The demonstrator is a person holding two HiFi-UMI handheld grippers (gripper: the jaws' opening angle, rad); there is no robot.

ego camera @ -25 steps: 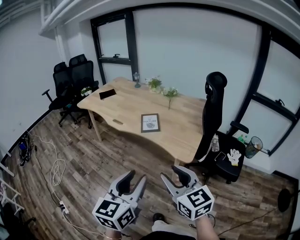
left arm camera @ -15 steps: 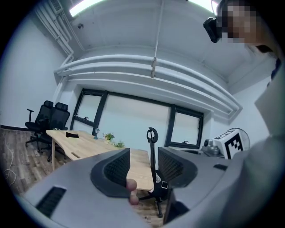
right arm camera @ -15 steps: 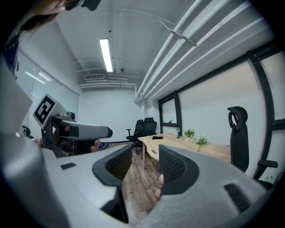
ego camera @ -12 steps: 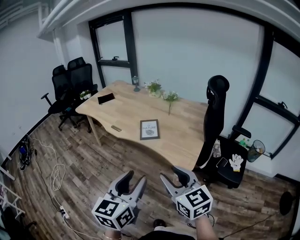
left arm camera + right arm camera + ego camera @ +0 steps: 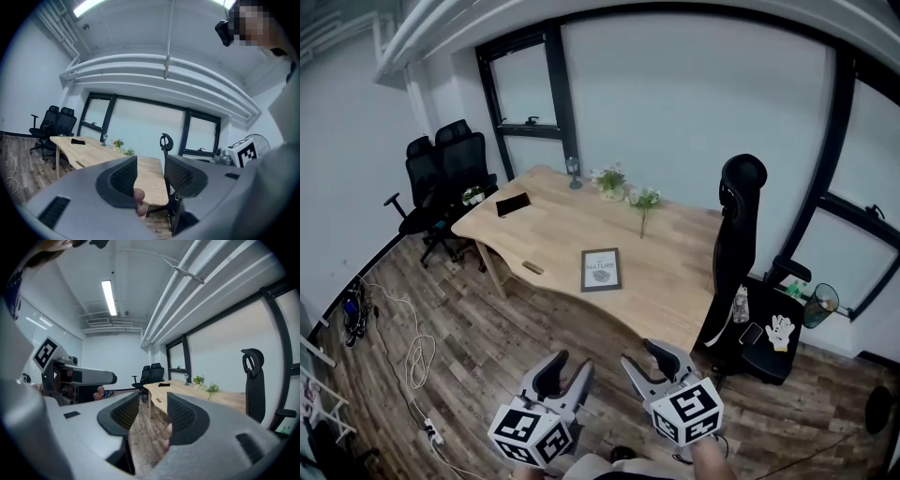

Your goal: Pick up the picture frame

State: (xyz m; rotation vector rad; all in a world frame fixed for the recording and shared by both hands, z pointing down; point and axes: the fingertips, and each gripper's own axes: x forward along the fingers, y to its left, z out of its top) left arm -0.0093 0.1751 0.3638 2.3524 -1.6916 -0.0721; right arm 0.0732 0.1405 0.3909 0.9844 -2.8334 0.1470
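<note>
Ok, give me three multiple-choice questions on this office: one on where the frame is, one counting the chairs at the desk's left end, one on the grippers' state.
1. Where is the frame?
A) flat on the desk
B) on the floor
C) leaning on the window

2. How many black chairs stand at the desk's left end?
A) one
B) two
C) four

3. How are the left gripper and right gripper?
A) both shut on the frame
B) left open, right shut
C) both open and empty

Answers:
1 A, the frame lies face up near the desk's middle.
2 B, two high backs stand side by side there.
3 C, each gripper view shows a gap between the jaws with nothing in it; the left's jaws have just been opening.
</note>
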